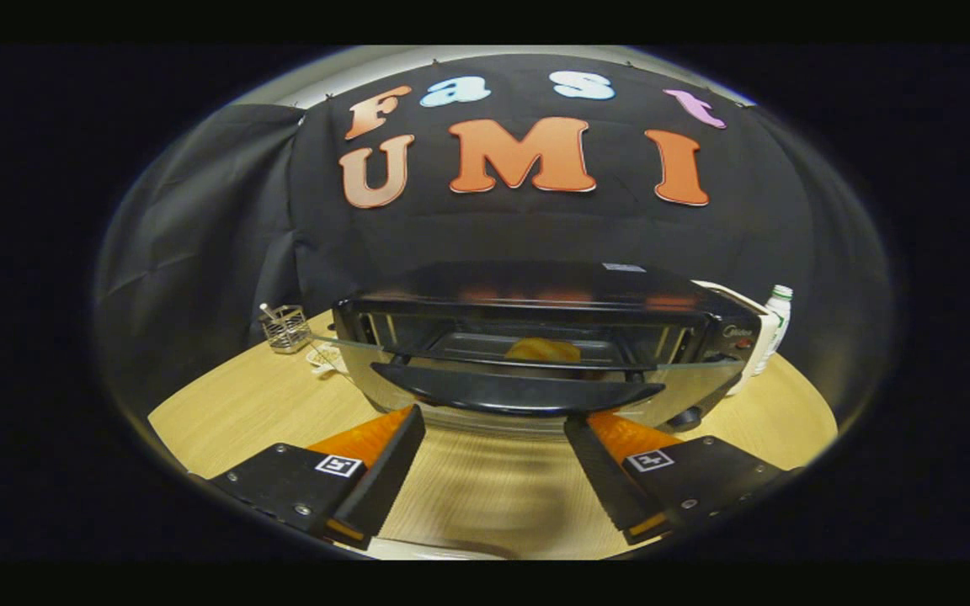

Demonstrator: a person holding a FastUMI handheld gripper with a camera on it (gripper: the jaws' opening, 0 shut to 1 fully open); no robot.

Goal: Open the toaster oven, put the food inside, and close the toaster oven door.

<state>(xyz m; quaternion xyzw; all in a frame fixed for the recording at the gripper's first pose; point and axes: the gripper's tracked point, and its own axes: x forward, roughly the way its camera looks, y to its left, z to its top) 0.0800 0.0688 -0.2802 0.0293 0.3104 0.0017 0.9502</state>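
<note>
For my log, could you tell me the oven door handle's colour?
Black, clearest in the gripper view: handle.

Toaster oven (535,337): black body, standing on the wooden table. Glass door (527,383) partly lowered, tilted forward off its bottom hinge, so the top of the cavity is open. Dark bar handle (519,391) runs along the door's upper edge (just ahead of the gripper's spread fingers, not touched). Food (542,349): yellow-orange, rounded piece lying inside on the rack, about mid-cavity, seen through the glass.
</note>
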